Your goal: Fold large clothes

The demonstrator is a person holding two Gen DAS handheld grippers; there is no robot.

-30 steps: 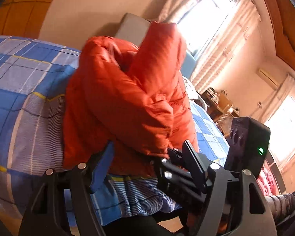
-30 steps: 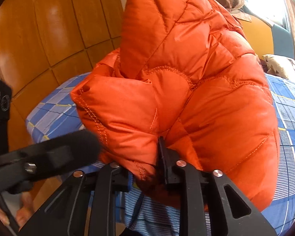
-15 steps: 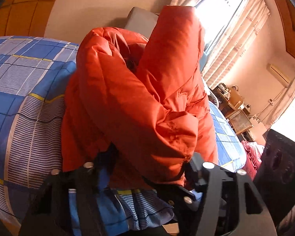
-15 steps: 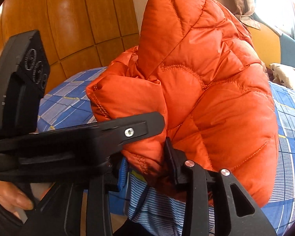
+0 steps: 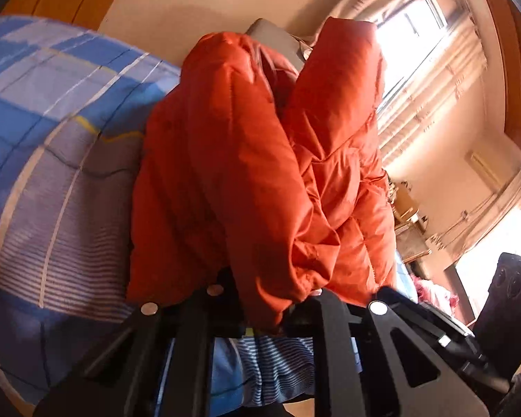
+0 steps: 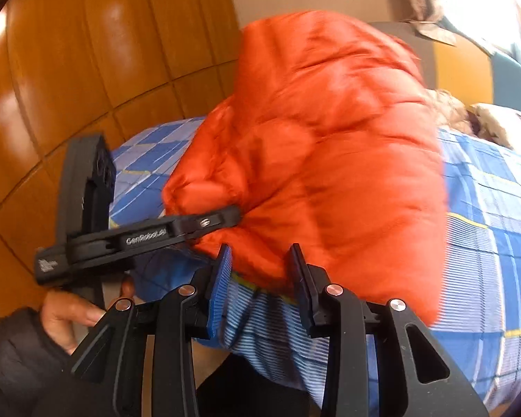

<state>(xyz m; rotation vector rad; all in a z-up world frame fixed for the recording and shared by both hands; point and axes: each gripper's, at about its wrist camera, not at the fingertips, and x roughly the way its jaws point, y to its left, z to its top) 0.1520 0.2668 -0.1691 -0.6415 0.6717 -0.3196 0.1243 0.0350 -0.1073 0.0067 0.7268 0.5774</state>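
A puffy orange down jacket is bunched up on the near edge of a bed with a blue checked sheet. My left gripper is shut on a fold of the jacket's lower edge. In the right wrist view the jacket lies in a heap on the sheet. My right gripper is open, its blue-padded fingers just in front of the jacket's hem with nothing between them. The left gripper shows there from the side, clamped on the jacket's left edge.
A wooden panelled wall stands to the left of the bed. A grey headboard cushion, a bright window with curtains and a pillow are beyond. The person's hand holds the left gripper's handle.
My right gripper has let go of the jacket's hem and opened, drawing back a little. The left gripper stays clamped on the jacket and has moved in toward it.
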